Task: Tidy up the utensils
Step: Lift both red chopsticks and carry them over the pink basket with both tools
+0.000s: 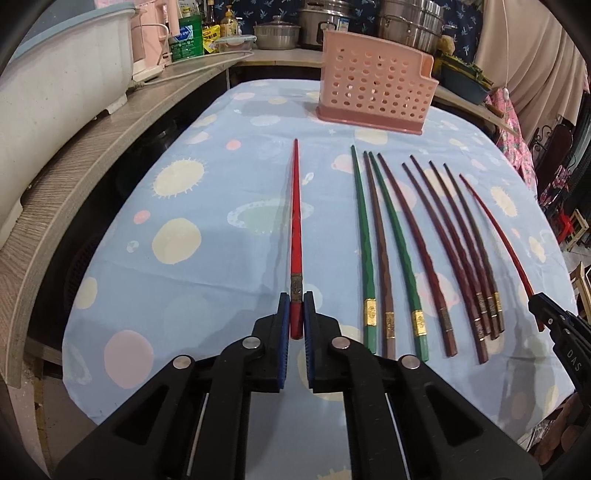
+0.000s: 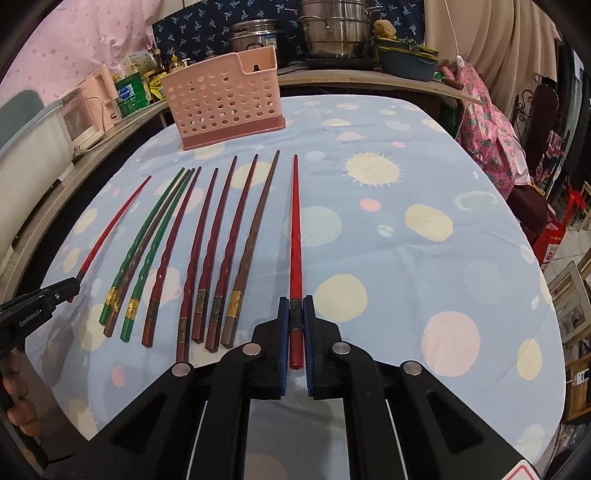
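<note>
My left gripper (image 1: 295,301) is shut on the thick end of a red chopstick (image 1: 295,221) at the left end of the row. My right gripper (image 2: 296,304) is shut on another red chopstick (image 2: 295,229) at the right end. Both sticks point toward the pink perforated utensil holder (image 1: 373,92), which stands upright at the far side; it also shows in the right wrist view (image 2: 225,99). Between the red ones lie several green, brown and dark red chopsticks (image 1: 424,251), side by side on the cloth (image 2: 207,251). Each gripper shows at the edge of the other's view.
The table has a light blue cloth (image 1: 207,206) with pastel circles. A wooden counter (image 1: 74,162) curves along the left with a white bin, bottles and pots. Steel pots (image 2: 332,29) stand behind the holder. Pink fabric and chairs (image 2: 491,140) are at the right.
</note>
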Tool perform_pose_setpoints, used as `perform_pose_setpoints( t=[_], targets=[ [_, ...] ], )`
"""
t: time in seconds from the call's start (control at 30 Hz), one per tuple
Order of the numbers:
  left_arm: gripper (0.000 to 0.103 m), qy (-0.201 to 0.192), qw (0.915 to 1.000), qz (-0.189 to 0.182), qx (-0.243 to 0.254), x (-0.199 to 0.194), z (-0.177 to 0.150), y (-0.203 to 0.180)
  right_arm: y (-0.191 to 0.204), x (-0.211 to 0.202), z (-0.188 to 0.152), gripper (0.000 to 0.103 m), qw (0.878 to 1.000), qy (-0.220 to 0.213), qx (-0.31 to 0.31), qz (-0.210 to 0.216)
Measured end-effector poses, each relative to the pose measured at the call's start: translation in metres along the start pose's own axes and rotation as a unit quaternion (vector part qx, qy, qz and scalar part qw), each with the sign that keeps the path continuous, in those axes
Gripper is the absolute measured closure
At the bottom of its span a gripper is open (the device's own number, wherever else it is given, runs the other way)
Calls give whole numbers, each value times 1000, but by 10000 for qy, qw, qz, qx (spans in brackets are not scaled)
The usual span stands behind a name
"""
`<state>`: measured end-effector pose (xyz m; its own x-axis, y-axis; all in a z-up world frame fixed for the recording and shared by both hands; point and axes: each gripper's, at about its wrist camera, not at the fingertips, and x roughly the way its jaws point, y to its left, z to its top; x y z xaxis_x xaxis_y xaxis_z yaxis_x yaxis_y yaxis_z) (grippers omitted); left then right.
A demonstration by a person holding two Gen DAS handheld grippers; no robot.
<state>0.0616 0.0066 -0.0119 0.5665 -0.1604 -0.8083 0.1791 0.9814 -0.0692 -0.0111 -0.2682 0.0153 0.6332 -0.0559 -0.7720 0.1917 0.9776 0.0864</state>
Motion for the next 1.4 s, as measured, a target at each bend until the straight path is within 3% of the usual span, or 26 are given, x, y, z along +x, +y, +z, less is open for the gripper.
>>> perform_pose_setpoints(
  t=[0.27, 0.53, 1.0, 1.4],
  targets=[
    [96, -319, 9990, -136, -278, -42, 17, 14, -3, -48, 26, 96, 9985, -507, 98, 202],
    [96, -814, 9958, -176, -385, -85, 58, 22, -6, -90, 72, 96, 9926, -1161, 156, 330],
    [96, -1709, 9844, -197, -379, -117, 184, 11, -26, -107, 181, 96, 9782, -1939, 419, 618],
    [96, -2647, 9620, -495, -459, -147, 303, -21, -12, -102, 292, 96, 9584, -2623, 515, 998]
  ],
)
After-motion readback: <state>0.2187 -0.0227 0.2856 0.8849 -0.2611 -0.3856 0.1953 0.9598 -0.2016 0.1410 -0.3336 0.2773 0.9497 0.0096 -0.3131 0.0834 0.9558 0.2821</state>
